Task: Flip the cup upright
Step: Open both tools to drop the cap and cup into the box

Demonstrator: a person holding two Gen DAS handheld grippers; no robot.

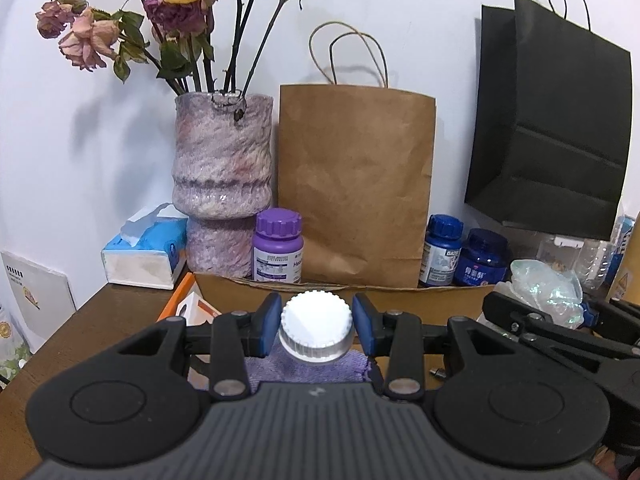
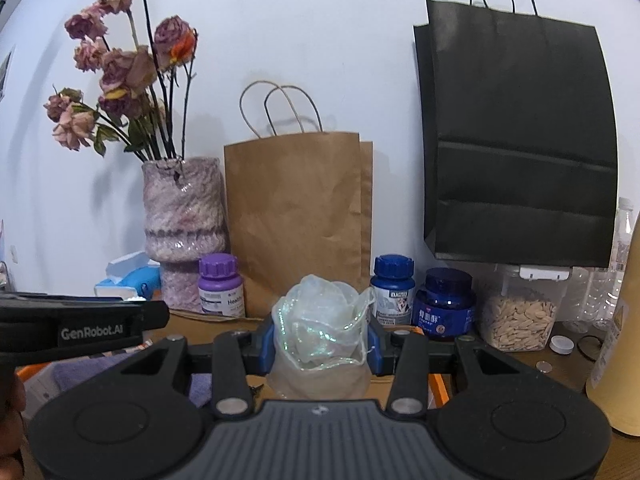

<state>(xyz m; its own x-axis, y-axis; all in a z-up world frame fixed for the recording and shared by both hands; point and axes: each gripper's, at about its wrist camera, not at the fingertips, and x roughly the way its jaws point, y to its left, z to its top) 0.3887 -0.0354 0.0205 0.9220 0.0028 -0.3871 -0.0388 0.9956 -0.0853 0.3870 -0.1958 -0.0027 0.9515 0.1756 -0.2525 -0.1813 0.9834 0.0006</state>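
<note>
While clamped by the left gripper (image 1: 316, 322), white ribbed screw cap (image 1: 316, 326) sits between blue pads; crumpled iridescent translucent cup (image 2: 320, 328) pinched upright in right gripper (image 2: 322, 344).

The left gripper (image 1: 316, 326) points slightly downward with its blue pads (image 1: 269, 320) pressed on something held, and the right gripper (image 2: 320, 342) beside it also grips.

White ribbed cap (image 1: 316, 322), iridescent cup (image 2: 320, 328), brown paper bag (image 1: 356, 184).
</note>
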